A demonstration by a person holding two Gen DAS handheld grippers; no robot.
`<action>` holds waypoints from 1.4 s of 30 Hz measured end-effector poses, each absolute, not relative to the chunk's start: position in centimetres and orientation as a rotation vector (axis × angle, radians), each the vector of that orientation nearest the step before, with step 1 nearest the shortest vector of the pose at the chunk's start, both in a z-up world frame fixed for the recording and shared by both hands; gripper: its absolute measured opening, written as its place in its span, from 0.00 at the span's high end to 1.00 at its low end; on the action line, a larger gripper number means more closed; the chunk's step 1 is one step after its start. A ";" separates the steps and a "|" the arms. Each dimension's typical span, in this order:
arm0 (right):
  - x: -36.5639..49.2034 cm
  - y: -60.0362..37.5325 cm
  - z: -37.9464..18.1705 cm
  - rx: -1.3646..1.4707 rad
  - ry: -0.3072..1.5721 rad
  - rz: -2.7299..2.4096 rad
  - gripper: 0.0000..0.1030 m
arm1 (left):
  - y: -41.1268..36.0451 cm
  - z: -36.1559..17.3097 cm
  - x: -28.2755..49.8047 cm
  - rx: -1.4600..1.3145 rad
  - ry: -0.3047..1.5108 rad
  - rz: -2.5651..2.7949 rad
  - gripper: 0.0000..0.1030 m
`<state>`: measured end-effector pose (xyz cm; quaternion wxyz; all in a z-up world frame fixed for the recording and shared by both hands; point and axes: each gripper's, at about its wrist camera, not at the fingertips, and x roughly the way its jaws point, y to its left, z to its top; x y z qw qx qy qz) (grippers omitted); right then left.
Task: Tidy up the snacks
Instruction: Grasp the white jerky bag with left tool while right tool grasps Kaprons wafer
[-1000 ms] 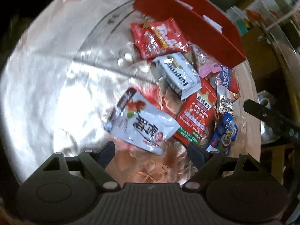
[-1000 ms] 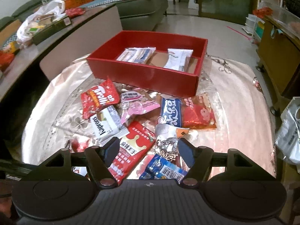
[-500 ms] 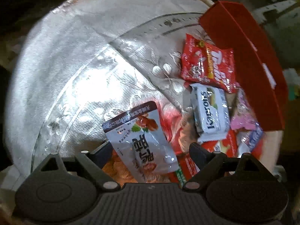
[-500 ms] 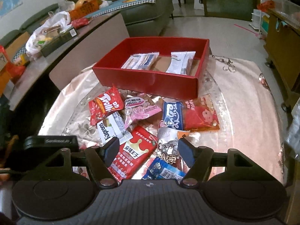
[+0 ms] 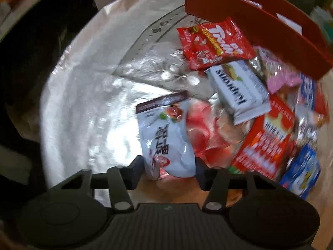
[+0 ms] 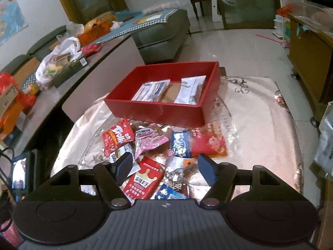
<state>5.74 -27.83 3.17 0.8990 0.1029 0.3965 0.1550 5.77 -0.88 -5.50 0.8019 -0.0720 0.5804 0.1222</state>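
jaws of my left gripper (image 5: 169,167) have just been closing and now pinch the white snack pouch (image 5: 166,137) near the pile's left edge. my right gripper (image 6: 164,167) hangs half open and holds nothing, the red box (image 6: 164,108) beyond.

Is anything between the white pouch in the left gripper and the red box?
The left gripper has just closed on the white foil pouch. The red Trolli bag and white wafer pack lie before the red cardboard box; lifting clears them.
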 end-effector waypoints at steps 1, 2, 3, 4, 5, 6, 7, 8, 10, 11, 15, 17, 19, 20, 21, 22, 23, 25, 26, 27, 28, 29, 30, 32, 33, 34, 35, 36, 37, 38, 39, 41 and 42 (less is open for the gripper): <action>5.7 -28.0 3.2 0.214 0.820 0.319 0.27 | -0.7 -5.4 5.3 -0.138 1.240 0.257 0.57; 5.7 -28.0 3.1 0.214 0.821 0.318 0.27 | -0.6 -5.5 5.1 -0.124 1.246 0.235 0.58; 5.7 -28.0 3.1 0.212 0.823 0.318 0.27 | -0.2 -5.8 4.9 -0.115 1.259 0.199 0.58; 5.8 -27.9 3.0 0.208 0.827 0.317 0.27 | -0.1 -5.9 4.7 -0.111 1.270 0.179 0.58; 5.9 -27.8 2.9 0.203 0.833 0.317 0.27 | 0.0 -6.0 4.6 -0.113 1.278 0.159 0.57; 6.0 -27.6 2.7 0.198 0.841 0.318 0.27 | 0.1 -5.9 4.6 -0.117 1.279 0.142 0.57; 6.1 -27.3 2.5 0.190 0.851 0.319 0.27 | 0.2 -5.9 4.6 -0.125 1.277 0.135 0.57; 6.2 -26.9 2.3 0.180 0.861 0.320 0.27 | 0.5 -6.0 4.8 -0.138 1.277 0.125 0.56; 6.5 -26.1 1.7 0.159 0.886 0.324 0.27 | 0.8 -6.4 5.6 -0.175 1.279 0.110 0.49; 6.7 -25.6 1.4 0.150 0.896 0.329 0.27 | 1.0 -6.5 5.8 -0.198 1.277 0.107 0.41; 7.4 -23.0 0.4 0.100 0.937 0.359 0.27 | -0.1 -6.7 6.5 -0.118 1.231 0.098 0.36; 7.9 -21.7 0.0 0.080 0.950 0.371 0.26 | -0.4 -6.5 6.4 -0.073 1.212 0.084 0.43; 8.3 -20.6 -0.3 0.061 0.963 0.385 0.26 | -0.6 -6.1 6.2 -0.026 1.184 0.054 0.51; 8.6 -19.9 -0.5 0.050 0.969 0.391 0.26 | -0.4 -6.0 6.2 -0.022 1.183 0.060 0.53; 8.8 -19.3 -0.6 0.040 0.976 0.398 0.26 | 0.0 -6.0 6.3 -0.026 1.181 0.063 0.55; 9.1 -18.7 -0.8 0.031 0.981 0.406 0.26 | 0.4 -5.9 6.2 -0.031 1.178 0.055 0.55; 9.4 -18.1 -0.9 0.024 0.985 0.417 0.26 | 0.9 -5.9 6.2 -0.041 1.179 0.048 0.56; 10.0 -17.1 -1.1 0.012 0.988 0.439 0.26 | 1.9 -5.6 6.3 -0.059 1.182 0.032 0.56; 10.3 -16.7 -1.2 0.007 0.991 0.445 0.26 | 2.1 -5.3 6.2 -0.064 1.178 0.027 0.56; 10.6 -16.4 -1.4 0.001 0.996 0.450 0.26 | 2.5 -5.0 6.4 -0.070 1.170 0.020 0.56; 10.9 -16.1 -1.7 -0.002 1.001 0.455 0.26 | 2.7 -4.7 6.7 -0.074 1.162 0.007 0.56; 11.2 -15.9 -1.9 -0.004 1.004 0.460 0.26 | 3.0 -4.3 6.7 -0.079 1.157 0.000 0.56; 11.5 -15.7 -2.1 -0.007 1.007 0.462 0.26 | 3.2 -4.2 7.2 -0.083 1.153 -0.011 0.56; 12.1 -15.2 -2.4 -0.015 1.005 0.465 0.26 | 3.6 -4.1 8.1 -0.101 1.149 -0.029 0.56; 12.4 -15.1 -2.5 -0.018 1.006 0.468 0.26 | 3.8 -4.1 8.2 -0.115 1.148 -0.038 0.56; 12.7 -14.9 -2.7 -0.019 1.012 0.473 0.26 | 3.9 -4.3 8.4 -0.132 1.152 -0.045 0.56; 12.9 -14.6 -2.9 -0.019 1.016 0.477 0.26 | 4.1 -4.5 8.4 -0.149 1.162 -0.050 0.56; 13.0 -14.3 -3.1 -0.021 1.021 0.483 0.26 | 4.2 -4.8 8.6 -0.167 1.180 -0.059 0.56; 13.2 -13.9 -3.4 -0.028 1.027 0.493 0.26 | 4.3 -5.0 8.6 -0.179 1.196 -0.070 0.56; 13.3 -13.3 -3.7 -0.042 1.035 0.504 0.26 | 4.2 -5.0 8.5 -0.185 1.206 -0.078 0.56; 13.4 -12.8 -4.0 -0.060 1.039 0.509 0.26 | 4.0 -5.1 8.4 -0.184 1.210 -0.087 0.56; 13.5 -11.9 -4.5 -0.093 1.036 0.516 0.24 | 3.8 -5.2 8.5 -0.168 1.208 -0.097 0.56; 13.6 -11.6 -4.6 -0.105 1.035 0.516 0.23 | 3.6 -5.2 8.4 -0.160 1.206 -0.098 0.56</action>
